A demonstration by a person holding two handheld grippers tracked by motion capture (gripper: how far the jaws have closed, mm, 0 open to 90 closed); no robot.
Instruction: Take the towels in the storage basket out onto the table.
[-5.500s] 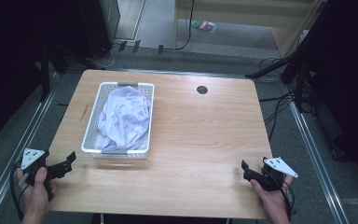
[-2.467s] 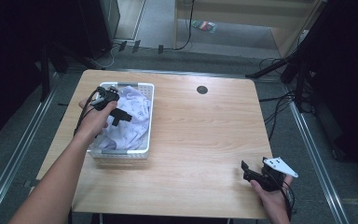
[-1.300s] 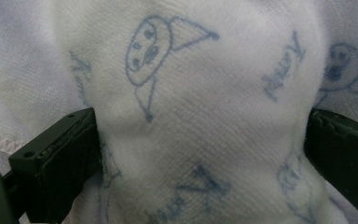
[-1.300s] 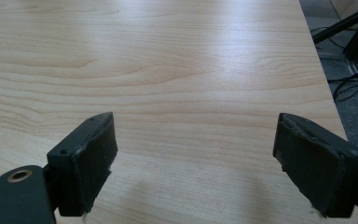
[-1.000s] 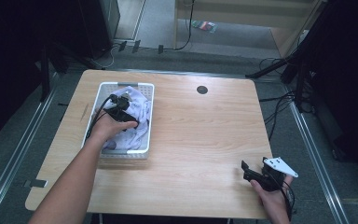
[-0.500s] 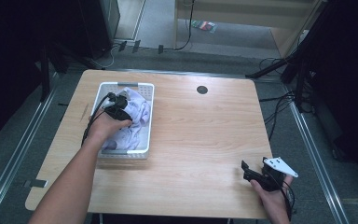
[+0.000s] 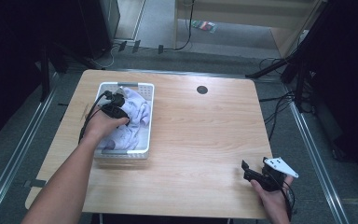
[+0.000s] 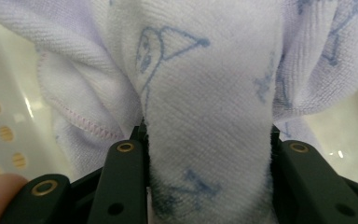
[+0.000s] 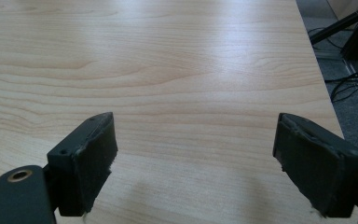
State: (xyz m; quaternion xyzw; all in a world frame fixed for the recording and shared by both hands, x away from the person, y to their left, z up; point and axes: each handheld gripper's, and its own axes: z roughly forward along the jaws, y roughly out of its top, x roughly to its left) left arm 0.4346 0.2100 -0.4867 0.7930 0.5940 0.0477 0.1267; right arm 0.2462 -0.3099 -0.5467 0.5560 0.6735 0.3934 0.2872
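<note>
A pale wooden table [image 7: 200,140] stands on a grey floor, with a white perforated plastic basket [image 7: 145,88] at its left side; inside lies a crumpled lilac towel with blue drawings [image 7: 133,119]. The left gripper [image 7: 121,116] reaches into the basket, its jaws having just closed, and now pinches a fold of the towel [image 8: 209,140]; the right gripper [image 7: 245,170] rests at the table's near right corner, its jaws wide apart over bare wood.

I can read no words or numbers; my cloth [image 8: 205,93] bears only blue doodles, no letters.
</note>
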